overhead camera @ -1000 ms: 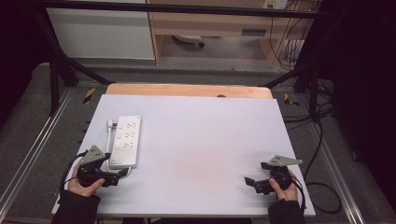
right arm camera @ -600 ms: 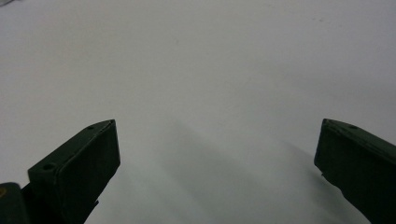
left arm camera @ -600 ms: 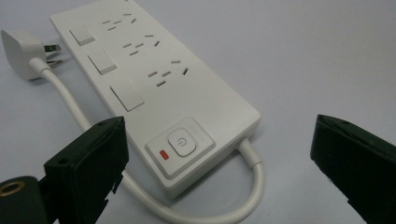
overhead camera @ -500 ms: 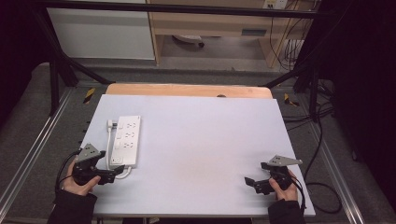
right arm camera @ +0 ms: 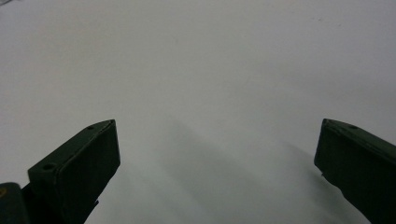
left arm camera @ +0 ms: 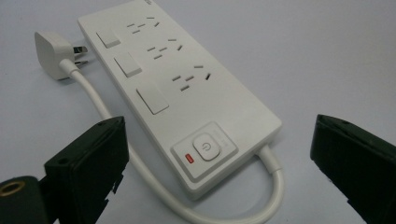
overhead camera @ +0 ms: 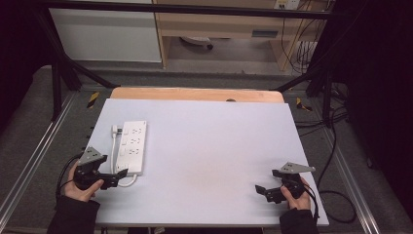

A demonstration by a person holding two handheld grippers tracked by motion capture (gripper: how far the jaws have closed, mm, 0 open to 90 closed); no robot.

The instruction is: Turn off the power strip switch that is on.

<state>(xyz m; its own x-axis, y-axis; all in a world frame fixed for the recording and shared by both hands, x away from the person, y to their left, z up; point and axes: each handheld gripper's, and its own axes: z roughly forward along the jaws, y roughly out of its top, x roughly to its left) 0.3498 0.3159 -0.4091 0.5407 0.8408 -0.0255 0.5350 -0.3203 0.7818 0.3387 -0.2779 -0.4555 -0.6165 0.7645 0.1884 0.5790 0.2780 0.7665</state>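
Two grippers and one strip are all I have on the table (overhead camera: 209,146), a broad white top with a wooden edge along the far side. Most of it is bare, and I judge that is why I keep my hands low at the near corners, out of the middle.

Next in size is the strip (overhead camera: 132,147), a white power strip lying flat on the left half, near the left edge. Its long axis runs near to far. The end with the round power button (left arm camera: 205,147) points toward me, and the three socket rows with their rocker switches run away from me.

Its cord (left arm camera: 154,177) leaves the near end, loops round and runs back along the strip's left side, touching the table. The plug (left arm camera: 53,49) lies unplugged just beside the far end, prongs turned toward the strip.

I hold my left gripper (overhead camera: 117,176) just before the strip's near end, jaws spread wide, with the button end between them and nothing pinched. I judge it is lined up on that end.

I rest my right gripper (overhead camera: 265,190) well apart near the right corner, jaws likewise spread over bare table.
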